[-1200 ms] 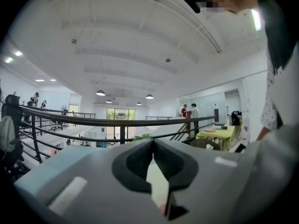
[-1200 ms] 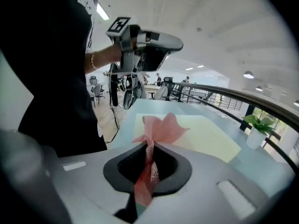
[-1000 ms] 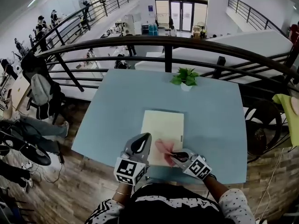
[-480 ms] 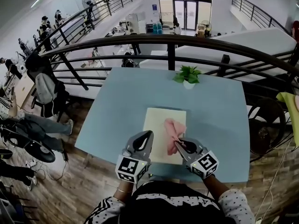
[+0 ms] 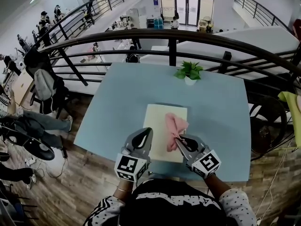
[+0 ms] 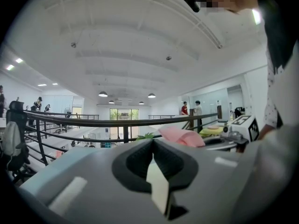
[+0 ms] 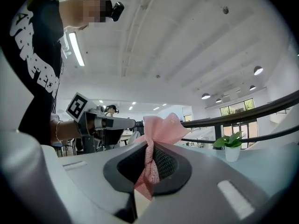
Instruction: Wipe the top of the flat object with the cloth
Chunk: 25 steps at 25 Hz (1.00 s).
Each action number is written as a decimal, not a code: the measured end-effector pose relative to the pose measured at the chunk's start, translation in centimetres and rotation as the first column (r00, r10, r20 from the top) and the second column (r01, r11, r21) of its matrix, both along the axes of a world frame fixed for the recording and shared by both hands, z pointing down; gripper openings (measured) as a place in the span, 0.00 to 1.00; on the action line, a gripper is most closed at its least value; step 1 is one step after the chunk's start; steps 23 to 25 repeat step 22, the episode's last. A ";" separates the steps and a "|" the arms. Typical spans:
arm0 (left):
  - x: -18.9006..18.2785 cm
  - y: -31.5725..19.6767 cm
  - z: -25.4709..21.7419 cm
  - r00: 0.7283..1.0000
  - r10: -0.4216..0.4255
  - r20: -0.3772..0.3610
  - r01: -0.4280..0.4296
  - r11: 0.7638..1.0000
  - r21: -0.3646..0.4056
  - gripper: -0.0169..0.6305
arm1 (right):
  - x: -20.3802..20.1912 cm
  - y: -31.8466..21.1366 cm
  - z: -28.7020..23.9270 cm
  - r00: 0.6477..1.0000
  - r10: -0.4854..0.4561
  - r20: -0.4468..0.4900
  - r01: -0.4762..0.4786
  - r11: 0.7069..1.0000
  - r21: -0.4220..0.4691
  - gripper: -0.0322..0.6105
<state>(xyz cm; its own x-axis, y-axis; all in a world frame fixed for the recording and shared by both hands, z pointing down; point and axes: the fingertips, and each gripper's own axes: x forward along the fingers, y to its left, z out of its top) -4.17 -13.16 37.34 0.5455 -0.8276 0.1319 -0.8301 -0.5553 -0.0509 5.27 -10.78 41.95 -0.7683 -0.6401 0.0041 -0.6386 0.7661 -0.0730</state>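
Observation:
A cream flat board [image 5: 157, 121] lies on the light blue table [image 5: 117, 107]. A pink cloth [image 5: 174, 126] is spread on the board's right half, with one end pinched in my right gripper [image 5: 178, 140], which is shut on it. In the right gripper view the cloth [image 7: 156, 129] bunches between the jaws of that gripper [image 7: 149, 149] and fans out beyond them. My left gripper [image 5: 146, 133] is shut with nothing in it, its tip over the board's near left part. In the left gripper view that gripper [image 6: 153, 146] points across the table, and the cloth [image 6: 182, 136] shows to the right.
A small potted plant [image 5: 189, 73] stands at the table's far edge. A dark curved railing [image 5: 197, 39] runs right behind the table, with a drop to a lower floor beyond. The table's near edge [image 5: 225, 175] is close to my body.
My right gripper has pushed the pink cloth away from me along the board, from its near edge towards its middle. The left gripper has hardly moved.

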 end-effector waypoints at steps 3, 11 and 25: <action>0.0 -0.1 0.0 1.000 0.003 -0.001 -0.003 1.000 -0.002 0.03 | 0.1 -0.1 0.1 1.000 0.009 -0.004 -0.009 1.000 -0.011 0.08; -0.1 -0.3 0.1 1.000 0.008 0.005 -0.008 1.000 -0.005 0.03 | 0.4 -0.3 0.0 1.000 0.025 0.008 -0.025 1.000 -0.004 0.08; -0.3 -0.1 0.1 1.000 0.014 0.004 -0.014 1.000 -0.003 0.03 | 0.3 0.0 0.0 0.999 0.033 0.008 -0.033 0.999 -0.002 0.08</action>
